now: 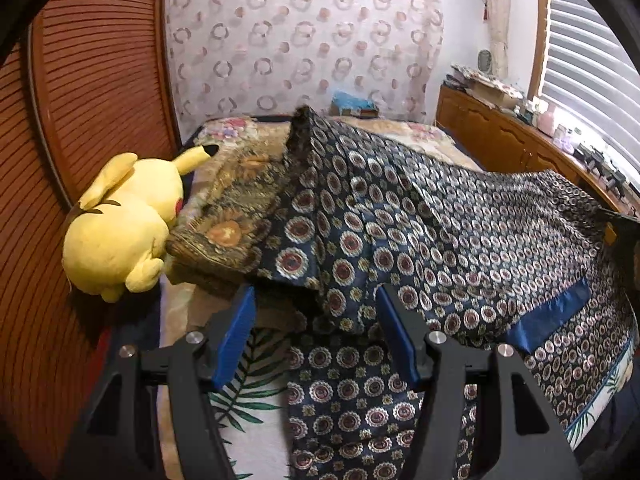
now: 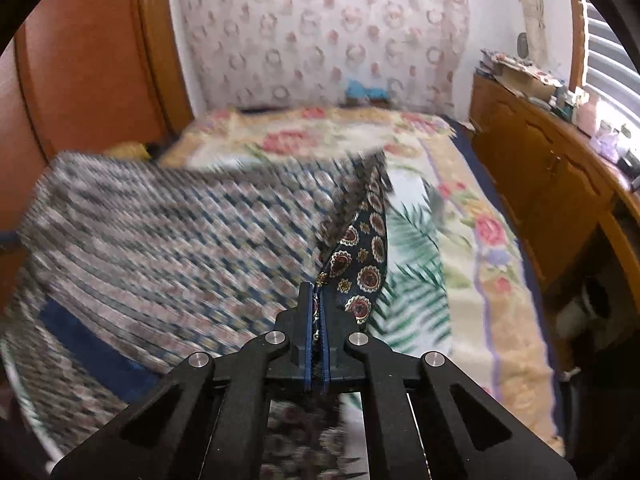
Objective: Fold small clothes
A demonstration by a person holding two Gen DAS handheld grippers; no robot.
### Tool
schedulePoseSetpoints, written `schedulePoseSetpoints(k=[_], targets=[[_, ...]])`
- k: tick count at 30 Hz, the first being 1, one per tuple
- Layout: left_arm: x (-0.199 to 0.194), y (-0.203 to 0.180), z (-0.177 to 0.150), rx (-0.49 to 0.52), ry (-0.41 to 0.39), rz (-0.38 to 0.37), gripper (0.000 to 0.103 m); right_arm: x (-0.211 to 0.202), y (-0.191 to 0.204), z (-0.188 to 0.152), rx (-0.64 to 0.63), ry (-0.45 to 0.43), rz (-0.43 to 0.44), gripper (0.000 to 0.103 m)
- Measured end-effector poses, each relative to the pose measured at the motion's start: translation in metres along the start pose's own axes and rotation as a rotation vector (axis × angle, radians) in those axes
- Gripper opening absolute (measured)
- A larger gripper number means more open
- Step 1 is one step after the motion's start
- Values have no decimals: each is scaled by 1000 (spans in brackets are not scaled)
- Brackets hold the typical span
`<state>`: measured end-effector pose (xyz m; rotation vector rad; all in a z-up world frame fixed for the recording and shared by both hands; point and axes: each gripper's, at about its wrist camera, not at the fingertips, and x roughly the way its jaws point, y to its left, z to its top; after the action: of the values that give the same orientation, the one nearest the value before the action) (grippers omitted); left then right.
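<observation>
On the bed (image 1: 420, 132) a patterned garment (image 1: 440, 232) spreads across the frame's middle and right, draped over a folded cloth (image 1: 232, 216). A plush toy (image 1: 120, 224) lies at left, touching that cloth. A cabinet (image 1: 500, 136) stands at right, behind the garment.

Right gripper (image 2: 317, 312) clamped tight on edge of navy medallion-print garment (image 2: 368, 240). Rest of cloth lifted and motion-blurred, toward the left side of the floral bedspread (image 2: 488, 264). Wooden cabinet (image 2: 540, 168) along bed's right edge.
</observation>
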<state>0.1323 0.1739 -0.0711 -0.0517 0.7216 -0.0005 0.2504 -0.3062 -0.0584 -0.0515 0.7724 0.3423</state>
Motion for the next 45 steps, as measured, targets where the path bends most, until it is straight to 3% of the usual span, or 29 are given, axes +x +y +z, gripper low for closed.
schedulePoseSetpoints(k=[5, 9, 16, 20, 22, 24, 25, 26, 31, 36, 40, 45], targets=[[-19, 0, 7, -11, -75, 7, 61, -32, 19, 21, 1, -82, 62, 0], [-24, 0, 14, -13, -98, 12, 61, -39, 26, 27, -26, -91, 62, 0], [-9, -1, 23, -2, -55, -12, 61, -31, 24, 18, -33, -64, 54, 0], [8, -5, 23, 29, -5, 12, 56, -26, 22, 11, -38, -48, 48, 0], [17, -5, 22, 38, 14, 11, 45, -25, 21, 10, -42, -43, 44, 0], [28, -5, 23, 54, 51, 18, 17, -24, 20, 10, -43, -38, 41, 0], [32, -5, 23, 57, 64, 15, 13, -24, 20, 10, -42, -36, 39, 0], [32, -5, 24, 56, 64, 2, 1, -24, 19, 10, -39, -35, 39, 0], [5, -5, 28, -1, 3, -81, 0, -34, 15, 14, -8, -70, 43, 0], [-21, -2, 25, -35, -17, -155, 0, -60, 0, 14, 33, -132, -8, 0], [-32, 0, 4, -64, -5, -199, 0, -72, -13, 4, 44, -118, -18, 0], [-34, 4, -36, -91, 39, -195, 0, -78, -18, -26, 36, -67, -16, 0]])
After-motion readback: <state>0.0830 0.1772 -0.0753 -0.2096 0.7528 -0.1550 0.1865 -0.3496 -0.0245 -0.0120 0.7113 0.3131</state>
